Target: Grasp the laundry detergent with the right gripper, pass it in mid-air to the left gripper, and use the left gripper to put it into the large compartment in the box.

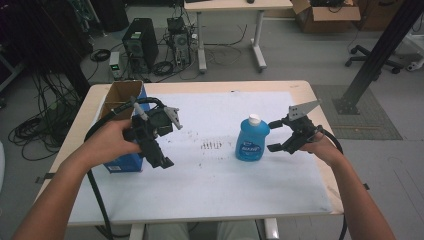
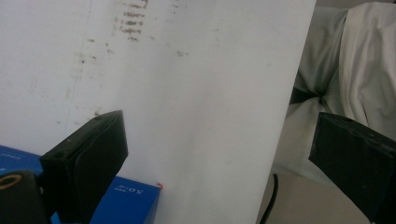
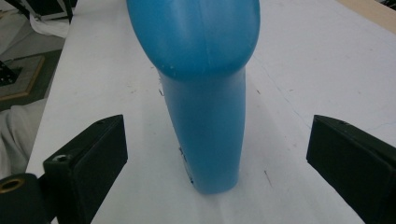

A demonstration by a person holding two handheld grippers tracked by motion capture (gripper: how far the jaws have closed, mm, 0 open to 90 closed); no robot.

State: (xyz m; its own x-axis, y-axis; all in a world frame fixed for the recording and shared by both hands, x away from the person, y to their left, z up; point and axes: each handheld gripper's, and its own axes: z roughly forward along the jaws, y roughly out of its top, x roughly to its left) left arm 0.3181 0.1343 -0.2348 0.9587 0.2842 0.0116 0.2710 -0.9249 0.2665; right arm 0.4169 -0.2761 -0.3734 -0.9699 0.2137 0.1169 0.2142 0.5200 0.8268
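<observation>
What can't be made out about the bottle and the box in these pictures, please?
- Bottle label: too small to read in the high view; the right gripper view shows its plain narrow side.
- Bottle cap: cut off by the top edge in the right gripper view.
- Box inside: hidden by its walls and the left gripper in the high view.
- Box print: blurred, cut by the bottom edge in the left gripper view.

Blue plastic bottle with white cap [image 3: 205,93]: top cut off by the right gripper view's upper edge — cap out of frame there.
Bottle label [image 1: 249,148]: print too small to read.
Blue cardboard box [image 1: 125,162]: mostly hidden behind the left hand [image 1: 107,142].
Box lettering [image 2: 128,188]: blurred — cut by the bottom edge.
</observation>
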